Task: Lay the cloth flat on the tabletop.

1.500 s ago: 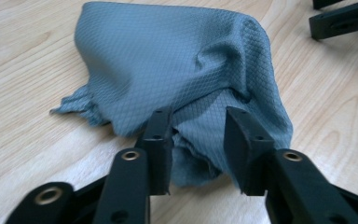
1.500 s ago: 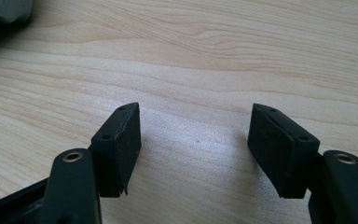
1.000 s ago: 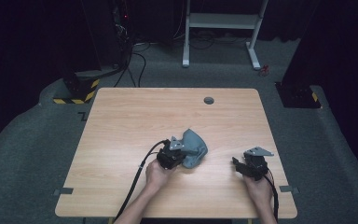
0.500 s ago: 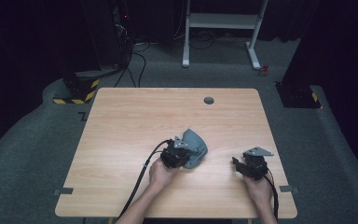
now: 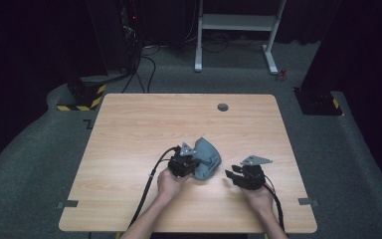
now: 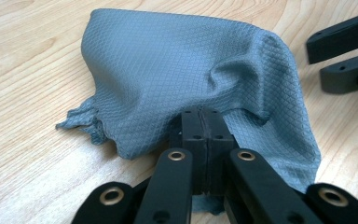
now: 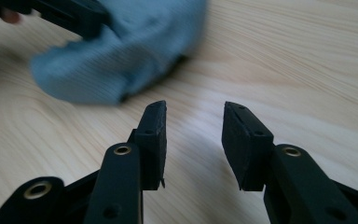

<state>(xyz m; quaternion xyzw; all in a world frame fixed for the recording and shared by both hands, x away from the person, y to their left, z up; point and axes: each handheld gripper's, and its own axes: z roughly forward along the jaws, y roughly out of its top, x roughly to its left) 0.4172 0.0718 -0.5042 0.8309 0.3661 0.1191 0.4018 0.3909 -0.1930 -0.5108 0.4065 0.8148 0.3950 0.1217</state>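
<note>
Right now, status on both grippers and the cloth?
Left gripper shut on grey quilted cloth. Right gripper open, empty, jaws just been closing, apart from cloth. Nothing between them.

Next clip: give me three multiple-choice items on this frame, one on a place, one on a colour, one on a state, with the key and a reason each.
1. Where does the cloth lie on the table?
A. far left corner
B. near the front edge, around the middle
C. beside the round hole at the far edge

2. What colour is the cloth?
A. red
B. white
C. grey-blue

3. How does the left gripper stand?
A. shut on the cloth
B. wide open above it
C. lying loose on the table

Key: B, it lies just ahead of both hands; C, the left gripper view shows grey-blue weave; A, the pads meet with fabric pinched between them.
</note>
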